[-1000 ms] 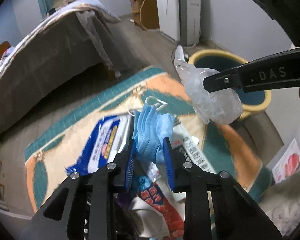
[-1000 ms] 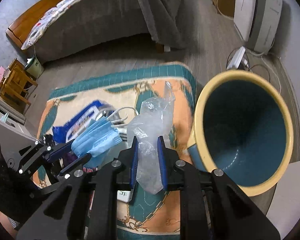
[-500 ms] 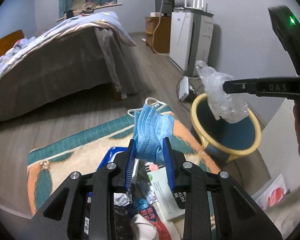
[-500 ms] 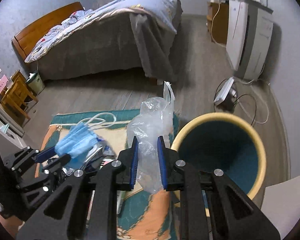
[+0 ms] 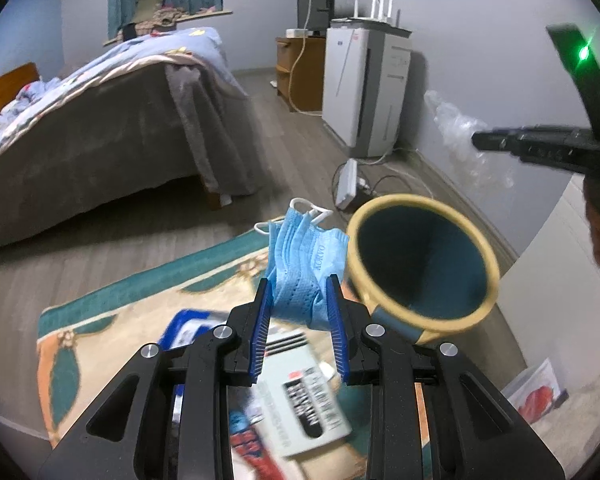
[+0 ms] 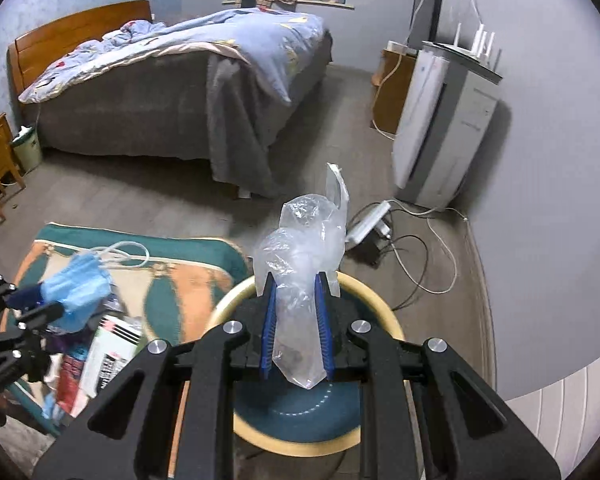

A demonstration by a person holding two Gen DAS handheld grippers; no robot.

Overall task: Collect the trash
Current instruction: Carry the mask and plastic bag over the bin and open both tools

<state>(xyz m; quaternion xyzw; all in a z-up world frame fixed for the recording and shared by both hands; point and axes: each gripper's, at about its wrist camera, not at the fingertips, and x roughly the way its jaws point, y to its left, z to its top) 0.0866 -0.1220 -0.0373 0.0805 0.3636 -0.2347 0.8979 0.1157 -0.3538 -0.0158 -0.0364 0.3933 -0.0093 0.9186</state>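
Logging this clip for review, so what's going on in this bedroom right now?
A person is collecting trash with two handheld grippers. The left gripper is shut on a crumpled blue face mask, held up beside the yellow-rimmed teal bin. The right gripper is shut on a clear crinkled plastic bag, held above the bin's opening. More wrappers lie on the patterned rug.

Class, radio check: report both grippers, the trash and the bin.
Left gripper shut on blue face mask, beside bin. Right gripper shut on clear plastic bag, above bin mouth. Nothing blocking the opening.
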